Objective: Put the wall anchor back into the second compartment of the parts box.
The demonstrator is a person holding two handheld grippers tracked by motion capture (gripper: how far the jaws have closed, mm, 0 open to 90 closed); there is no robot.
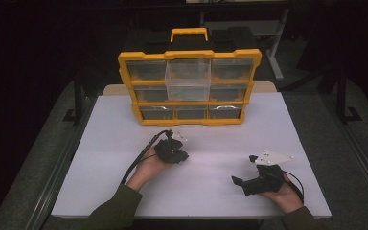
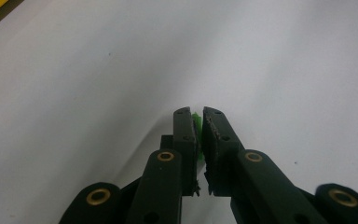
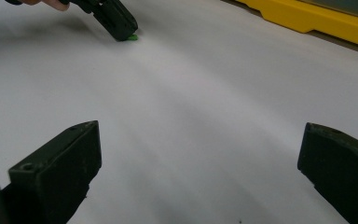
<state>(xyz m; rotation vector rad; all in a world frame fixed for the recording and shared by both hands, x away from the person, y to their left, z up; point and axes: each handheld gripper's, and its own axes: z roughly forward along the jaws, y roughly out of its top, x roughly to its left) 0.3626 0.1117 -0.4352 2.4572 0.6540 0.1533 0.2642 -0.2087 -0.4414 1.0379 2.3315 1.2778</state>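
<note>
My left gripper [image 1: 181, 155] rests low on the white table [image 1: 110, 143], left of centre, and is shut on a small green piece [image 2: 196, 119] that peeks out between its jaw tips [image 2: 198, 113]. From the right gripper view the same green piece [image 3: 132, 37] shows under the left gripper's tip [image 3: 119, 24], touching the table. My right gripper [image 1: 237, 181] lies near the front right of the table with its jaws wide apart [image 3: 200, 149] and nothing between them.
A yellow drawer cabinet [image 1: 189, 86] with clear drawers stands at the back of the table; its top middle drawer [image 1: 188, 79] is pulled out. The cabinet's yellow base [image 3: 307, 18] lies far ahead of my right gripper.
</note>
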